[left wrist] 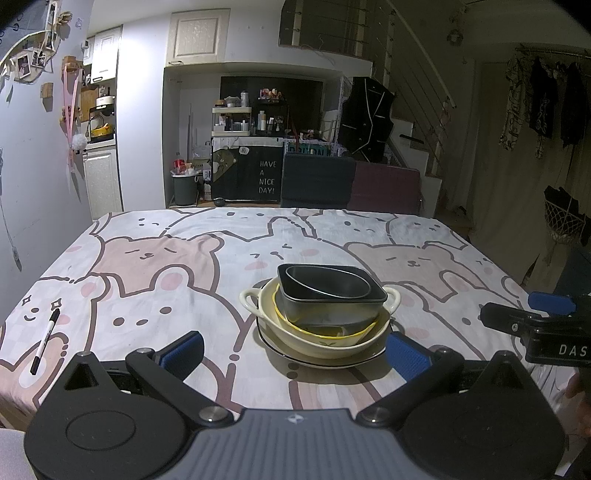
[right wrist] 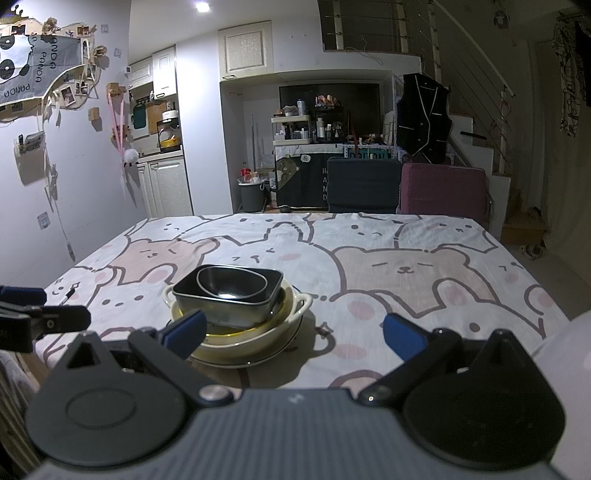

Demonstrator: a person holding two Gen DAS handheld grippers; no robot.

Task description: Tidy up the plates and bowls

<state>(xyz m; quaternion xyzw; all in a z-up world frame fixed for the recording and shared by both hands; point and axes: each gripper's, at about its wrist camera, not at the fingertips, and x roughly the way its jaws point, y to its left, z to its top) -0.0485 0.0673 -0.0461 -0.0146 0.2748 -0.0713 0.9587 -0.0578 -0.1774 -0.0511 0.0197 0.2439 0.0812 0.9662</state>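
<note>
Our dishes sit stacked mid-table.
We hold the left gripper (left wrist: 295, 350) and right gripper (right wrist: 293, 332) wide open, empty, near the stack (left wrist: 325, 314): dark bowls in a cream bowl (left wrist: 317, 341) on a plate (left wrist: 280, 350).

Dim, sharp fisheye views with bowed, vignetted edges; a ceiling light (right wrist: 202, 6) glares upper left.
</note>
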